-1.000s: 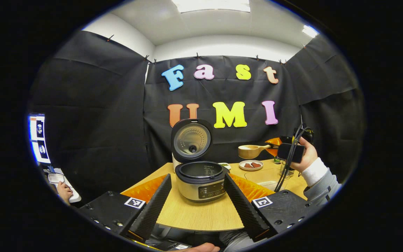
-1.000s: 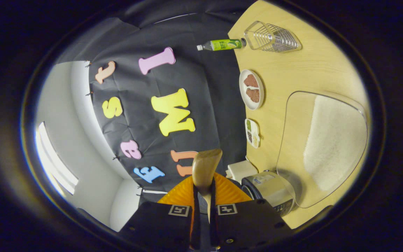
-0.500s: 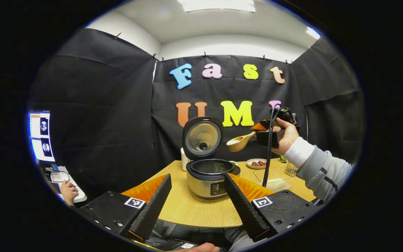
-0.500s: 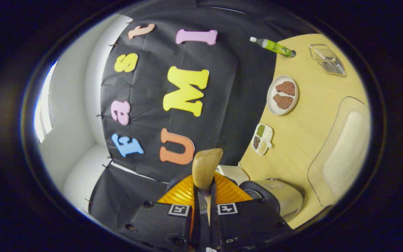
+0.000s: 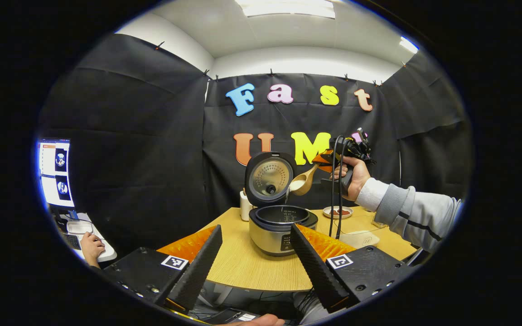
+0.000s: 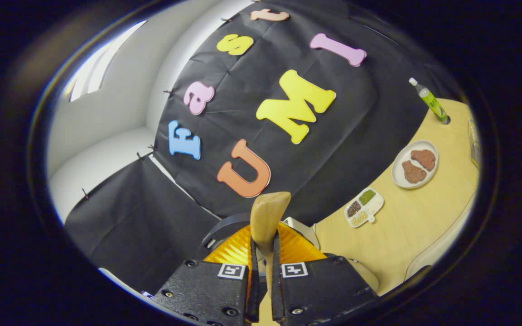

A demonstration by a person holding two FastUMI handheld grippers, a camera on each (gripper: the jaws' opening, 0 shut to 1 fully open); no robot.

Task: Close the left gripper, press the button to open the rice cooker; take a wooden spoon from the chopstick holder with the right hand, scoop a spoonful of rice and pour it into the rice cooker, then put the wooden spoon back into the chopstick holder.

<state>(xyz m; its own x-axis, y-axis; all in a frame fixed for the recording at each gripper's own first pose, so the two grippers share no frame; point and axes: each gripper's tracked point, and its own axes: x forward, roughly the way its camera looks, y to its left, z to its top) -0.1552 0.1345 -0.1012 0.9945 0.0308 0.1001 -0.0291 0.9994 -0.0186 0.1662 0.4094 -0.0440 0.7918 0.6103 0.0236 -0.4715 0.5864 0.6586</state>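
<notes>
Right tool (image 6: 263, 290) is clamped on the wooden spoon (image 5: 305, 182) handle, tipping rice into the open rice cooker (image 5: 282, 224) at the counter's far side. Left tool (image 5: 255, 253) hangs open, empty. Stiff and light, the spoon could twist, so I'd grip mid-handle.

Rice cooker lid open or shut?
Open: the rice cooker lid stands upright, inner pot exposed below the tipped wooden spoon.
</notes>
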